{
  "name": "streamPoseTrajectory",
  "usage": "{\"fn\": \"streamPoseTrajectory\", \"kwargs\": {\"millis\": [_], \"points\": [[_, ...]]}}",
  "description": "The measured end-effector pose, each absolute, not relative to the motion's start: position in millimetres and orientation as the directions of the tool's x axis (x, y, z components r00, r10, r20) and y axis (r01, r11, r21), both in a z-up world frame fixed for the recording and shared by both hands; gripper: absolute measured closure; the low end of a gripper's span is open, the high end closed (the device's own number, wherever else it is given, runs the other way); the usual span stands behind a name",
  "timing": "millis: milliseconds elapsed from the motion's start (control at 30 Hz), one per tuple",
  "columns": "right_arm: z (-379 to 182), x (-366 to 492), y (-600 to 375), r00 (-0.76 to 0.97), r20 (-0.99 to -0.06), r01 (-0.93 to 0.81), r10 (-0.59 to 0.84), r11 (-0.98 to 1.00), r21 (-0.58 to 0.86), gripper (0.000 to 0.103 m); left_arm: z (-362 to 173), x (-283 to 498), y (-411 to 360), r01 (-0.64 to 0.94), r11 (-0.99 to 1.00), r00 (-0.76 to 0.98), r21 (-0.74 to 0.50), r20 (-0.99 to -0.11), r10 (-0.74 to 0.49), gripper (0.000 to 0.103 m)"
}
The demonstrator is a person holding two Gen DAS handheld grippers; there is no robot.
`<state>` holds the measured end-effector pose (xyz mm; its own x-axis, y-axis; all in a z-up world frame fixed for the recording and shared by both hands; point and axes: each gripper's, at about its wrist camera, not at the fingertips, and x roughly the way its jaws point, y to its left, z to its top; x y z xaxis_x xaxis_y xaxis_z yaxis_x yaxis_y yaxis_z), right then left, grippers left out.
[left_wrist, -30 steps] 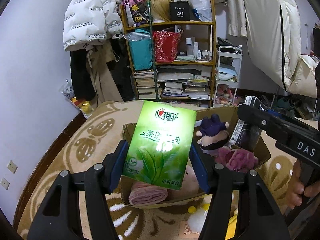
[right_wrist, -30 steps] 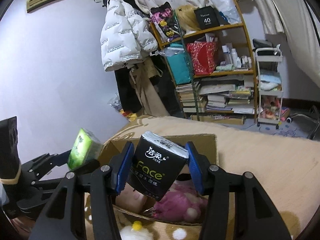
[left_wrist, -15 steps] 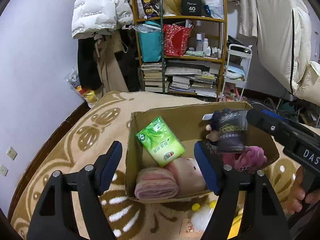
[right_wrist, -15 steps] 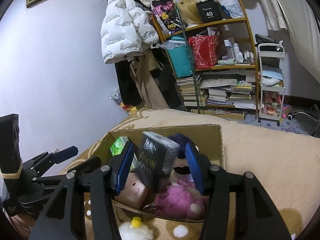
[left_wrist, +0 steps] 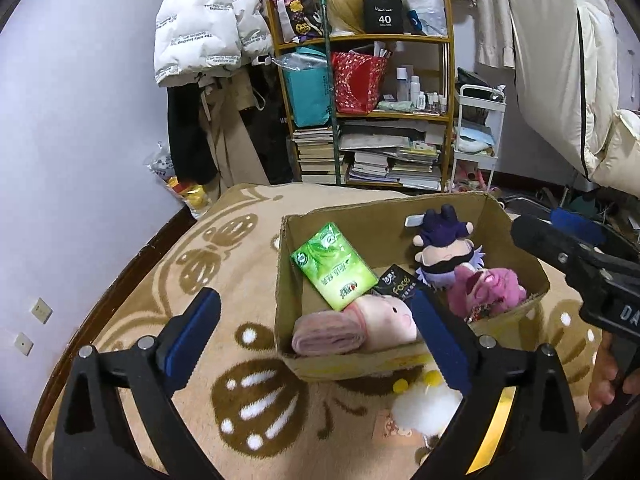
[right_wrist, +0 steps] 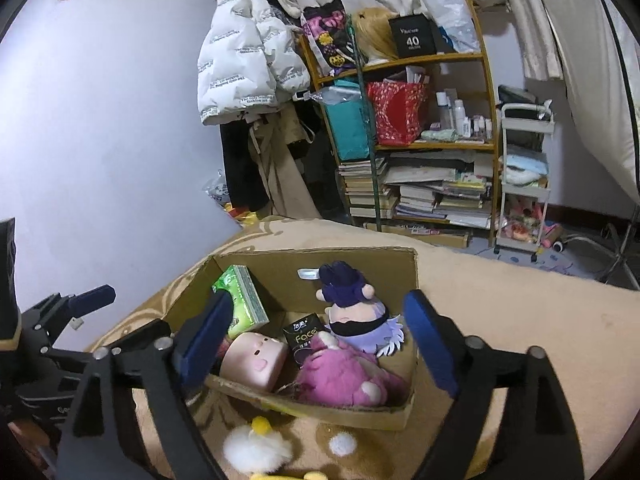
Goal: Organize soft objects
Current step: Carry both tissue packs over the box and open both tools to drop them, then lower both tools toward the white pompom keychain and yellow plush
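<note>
Holding both grippers over the cardboard box (left_wrist: 516, 240), you have nothing between either pair of jaws. Your left gripper (left_wrist: 316, 332) has just been opening and now stands wide, its blue pads (left_wrist: 192, 328) bare. Your right gripper (right_wrist: 320, 340) has also just been opening and stands wide and empty.

Both tissue packs lie inside the box. The green tissue pack (left_wrist: 334, 266) leans against the box's left wall, printed with leaf artwork and Chinese characters too small for you to read. Beside it, nearer the middle, the black tissue pack (right_wrist: 305, 338) stands tucked between the toys, and you can read "Face" in gold lettering on it.

Around them sit the soft things: a pink rolled towel (left_wrist: 328, 334) at the near left corner, a pale pink block-shaped plush (right_wrist: 254, 360) with a small face, a magenta plush (right_wrist: 340, 380), and a purple-haired doll (right_wrist: 352, 312) wearing a black blindfold.

In front of the box, on the tan patterned blanket (left_wrist: 224, 276), lies a white fluffy toy (right_wrist: 256, 446) with a yellow pompom.

On the wooden shelf (right_wrist: 432, 60) behind, a black box reads "40" (right_wrist: 412, 38). The white puffer jacket (right_wrist: 244, 68) hanging beside it carries repeated lines of small print that you cannot make out fully.
</note>
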<state>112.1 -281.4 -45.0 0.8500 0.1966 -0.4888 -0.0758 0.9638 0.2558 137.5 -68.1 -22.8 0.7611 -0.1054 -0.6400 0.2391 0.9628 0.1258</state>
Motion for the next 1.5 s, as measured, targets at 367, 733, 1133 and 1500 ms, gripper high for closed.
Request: {"fn": "streamPoseTrajectory", "kwargs": {"millis": [367,733,1133,1500], "points": [[-26,73,-272,0.856,-0.485,-0.079,0.178,0.973,0.219,0.000,-8,104,-53,0.243,0.966,0.750,0.094,-0.649,-0.125,0.002],[-20,48,-272,0.849,-0.505,-0.044,0.151,0.975,0.218,0.000,2,83,-42,0.246,0.967,0.722,0.058,-0.676,-0.143,0.002],[-46,37,-265,0.776,-0.612,-0.026,0.150,0.978,0.207,0.000,-12,87,-35,0.276,0.959,0.639,-0.059,-0.734,-0.230,0.002],[-77,50,-261,0.710,-0.684,-0.005,0.167,0.972,0.233,0.000,-31,111,-34,0.275,0.954,0.582,-0.124,-0.768,-0.267,0.002]]}}
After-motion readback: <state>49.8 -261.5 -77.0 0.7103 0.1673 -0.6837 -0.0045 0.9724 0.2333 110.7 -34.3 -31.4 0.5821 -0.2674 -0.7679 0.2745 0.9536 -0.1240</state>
